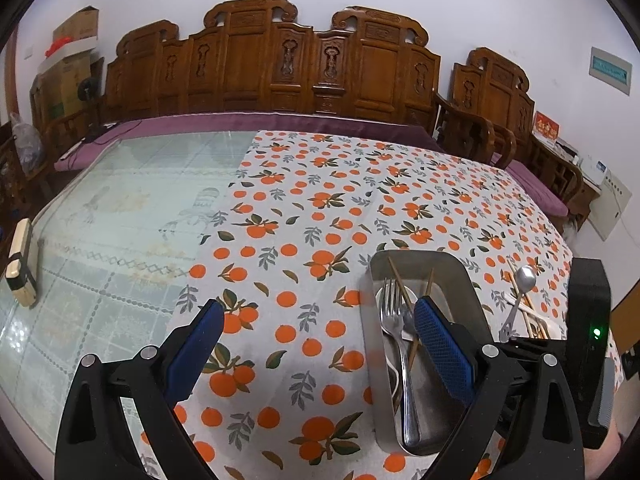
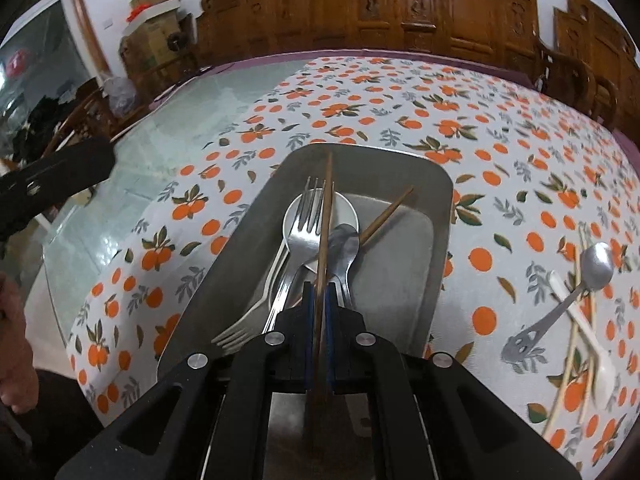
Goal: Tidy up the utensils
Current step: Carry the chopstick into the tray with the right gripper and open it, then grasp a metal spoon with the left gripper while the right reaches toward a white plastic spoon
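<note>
We see bare tablecloth (image 1: 304,240) left of the tray (image 1: 460,276); inside, forks (image 2: 308,224) and chopsticks (image 2: 386,216) crowd its left half.

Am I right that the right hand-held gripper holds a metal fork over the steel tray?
Not quite. The right wrist view shows the right hand-held gripper shut on a brown wooden chopstick, not a fork, over the rectangular steel tray.

Table (image 1: 120,240), glass-topped; orange-print cloth (image 1: 320,208) over right part, bearing metal tray (image 2: 400,264), spoons (image 2: 596,264), chopsticks (image 2: 576,320).
</note>
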